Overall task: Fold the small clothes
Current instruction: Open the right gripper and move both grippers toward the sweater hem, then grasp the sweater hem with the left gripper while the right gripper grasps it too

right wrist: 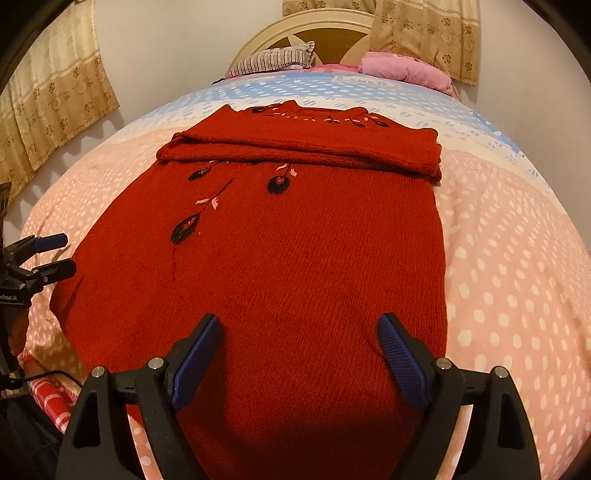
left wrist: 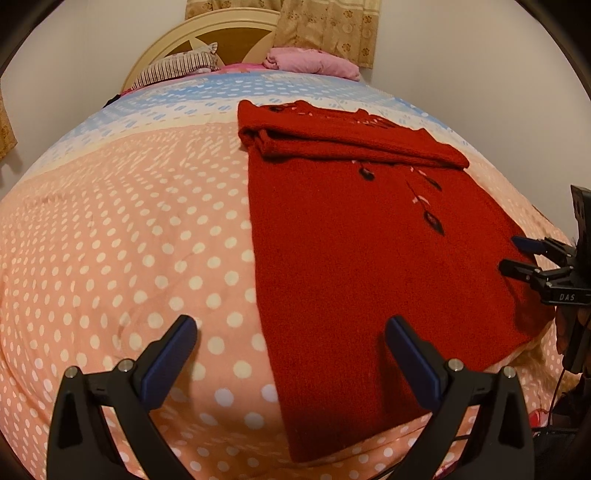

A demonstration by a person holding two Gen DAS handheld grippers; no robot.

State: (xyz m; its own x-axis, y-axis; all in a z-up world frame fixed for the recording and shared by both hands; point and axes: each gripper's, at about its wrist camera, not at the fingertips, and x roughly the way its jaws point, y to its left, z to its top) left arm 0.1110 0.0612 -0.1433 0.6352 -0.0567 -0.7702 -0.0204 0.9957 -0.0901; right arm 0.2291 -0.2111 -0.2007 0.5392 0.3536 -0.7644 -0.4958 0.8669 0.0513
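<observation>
Sweater (right wrist: 280, 266) lies flat on the dotted blanket (right wrist: 517, 280), sleeves folded across its chest; left gripper (left wrist: 291, 328) and right gripper (right wrist: 299, 325) hover spread wide, holding nothing.

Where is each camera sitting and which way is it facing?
Left wrist: on the left tongs, near the bed's foot, facing the headboard over the sweater's left edge; its own open fingers show, and the right tongs at right.
Right wrist: on the right tongs, over the sweater's hem, facing the headboard; its open fingers show, and the left tongs at left.
Shared: sweater, bedspread, pillows, curtains.
</observation>
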